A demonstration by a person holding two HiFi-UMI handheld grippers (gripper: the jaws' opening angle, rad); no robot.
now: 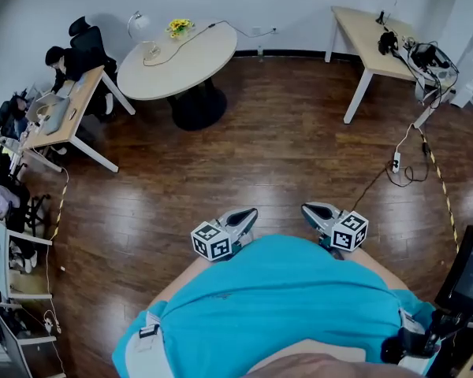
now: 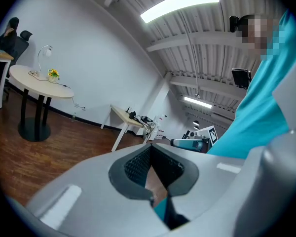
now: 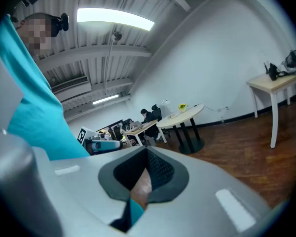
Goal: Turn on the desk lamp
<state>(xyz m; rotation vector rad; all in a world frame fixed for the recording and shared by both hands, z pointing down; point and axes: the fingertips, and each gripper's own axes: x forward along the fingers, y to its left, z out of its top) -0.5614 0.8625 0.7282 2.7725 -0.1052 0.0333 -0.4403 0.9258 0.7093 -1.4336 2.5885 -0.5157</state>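
Observation:
The desk lamp [image 1: 139, 28] is white with a curved neck and stands on the round white table [image 1: 201, 60] at the far side of the room, beside a small pot of yellow flowers [image 1: 179, 27]. A cable runs from the lamp across the tabletop. My left gripper [image 1: 243, 217] and right gripper [image 1: 314, 210] are held close to the person's teal shirt, far from the table. Both are shut with nothing between the jaws. The left gripper view shows its gripper [image 2: 150, 149] and the lamp [image 2: 44, 52] at far left; the right gripper view shows its gripper [image 3: 147, 152] and the lamp [image 3: 166, 104] small, mid-frame.
A rectangular desk [image 1: 363, 30] with cables and devices stands at the back right. A power strip [image 1: 396, 162] and cords lie on the wooden floor below it. A person [image 1: 63, 61] sits at the desks along the left wall. Brown floor stretches between me and the round table.

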